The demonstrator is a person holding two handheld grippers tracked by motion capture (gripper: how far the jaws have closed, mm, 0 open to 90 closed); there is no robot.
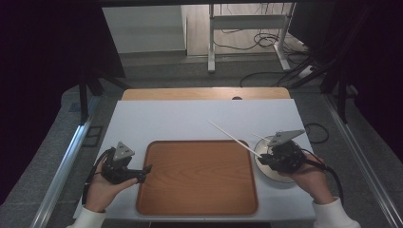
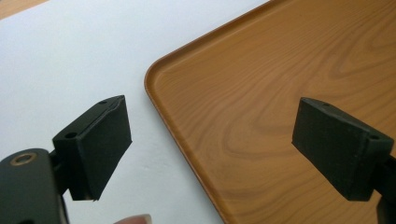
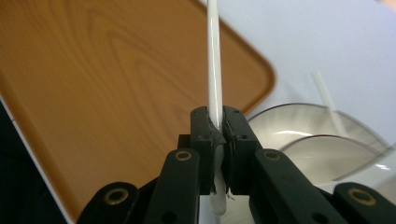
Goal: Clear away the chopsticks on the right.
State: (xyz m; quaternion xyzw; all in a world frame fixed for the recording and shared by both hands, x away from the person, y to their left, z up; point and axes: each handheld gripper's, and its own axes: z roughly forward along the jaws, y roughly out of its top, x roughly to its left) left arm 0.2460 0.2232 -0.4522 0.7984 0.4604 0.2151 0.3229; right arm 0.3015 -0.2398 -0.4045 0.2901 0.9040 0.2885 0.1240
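While left gripper [image 2: 210,149] gapes over tray [image 1: 197,178] edge, right gripper [image 3: 218,122] clamps chopstick [image 3: 214,60]

A lab-style recording room, not a home

We see a white work table [image 1: 199,118] standing on grey carpet [image 1: 157,71], with black curtains [image 1: 52,71] hanging at both sides. Behind it we see the metal legs of a desk [image 1: 247,23], loose cables [image 1: 261,42] trailing over the floor, and metal rails [image 1: 62,166] running along each side of the table.
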